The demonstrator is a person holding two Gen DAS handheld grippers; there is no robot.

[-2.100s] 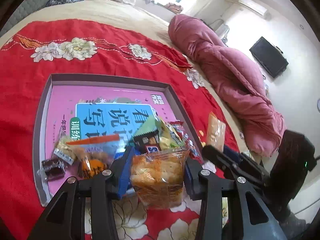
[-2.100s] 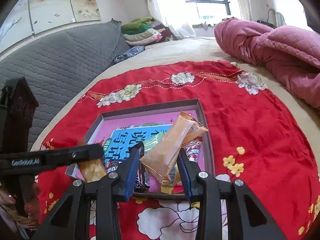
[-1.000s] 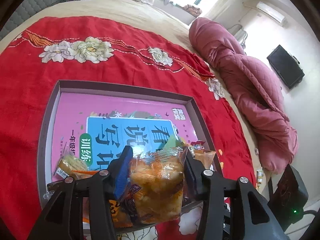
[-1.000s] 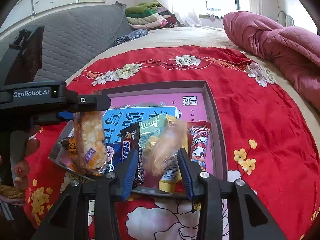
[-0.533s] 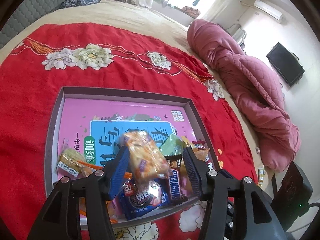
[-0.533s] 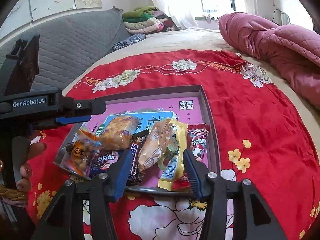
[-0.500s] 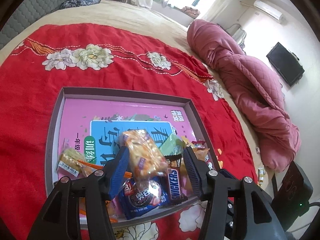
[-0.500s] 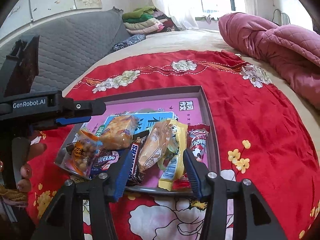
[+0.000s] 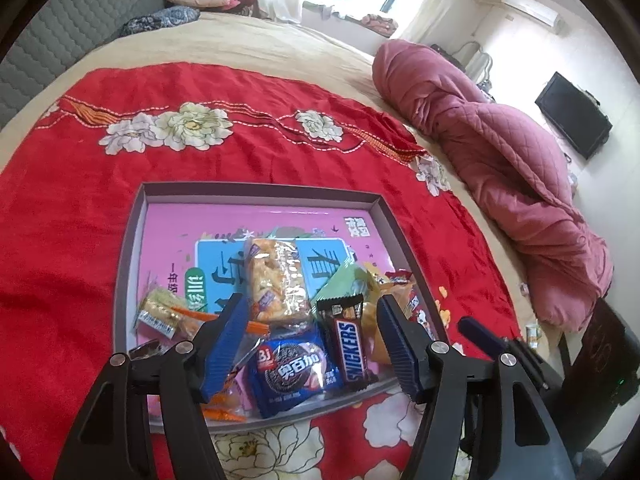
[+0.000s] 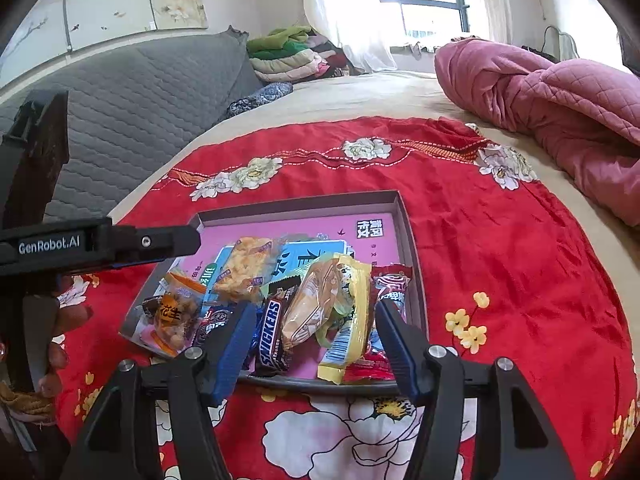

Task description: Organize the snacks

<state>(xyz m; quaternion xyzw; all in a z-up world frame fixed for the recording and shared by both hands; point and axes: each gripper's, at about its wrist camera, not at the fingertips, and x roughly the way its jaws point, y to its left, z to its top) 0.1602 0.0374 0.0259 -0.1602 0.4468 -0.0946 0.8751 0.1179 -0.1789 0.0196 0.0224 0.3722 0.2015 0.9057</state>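
The left claw [image 9: 308, 334] stands with its jaws apart and nothing gripped; the jaws have just been opening, and the snacks seen between them lie below in the tray, not pressed by either pad. The right claw [image 10: 316, 342] is in the same condition: jaws apart, just opened further, holding nothing.

Location of the task items. All visible snacks lie in the near half of the shallow grey tray [image 9: 256, 191], which rests on the red flowered cloth [image 9: 72, 240]. The far half of the tray is bare pink lining.

- The rice cracker pack [image 9: 276, 282] lies directly ahead of the left claw, just beyond the fingertips. Its long axis runs away from the claw, roughly in line with the fingers.
- The blue cookie pack [image 9: 294, 370] lies between the left jaws in that view, long axis across them.
- The chocolate bar [image 9: 348, 344] lies beside the cookie pack, toward the right-hand finger, long axis pointing away.
- The tan pastry pack [image 10: 320, 308] lies ahead of the right claw, resting on a yellow wrapper [image 10: 352, 320], long axis tilted slightly off the finger line.

Governing relation. The left claw is nearer the cracker and cookie packs; the right claw is nearer the pastry pack and the red wrapper [image 10: 390, 284] at the tray's right wall. Judgement: both deliveries appear complete, so any next pick lies outside the tray, where no further snack can be identified with confidence.
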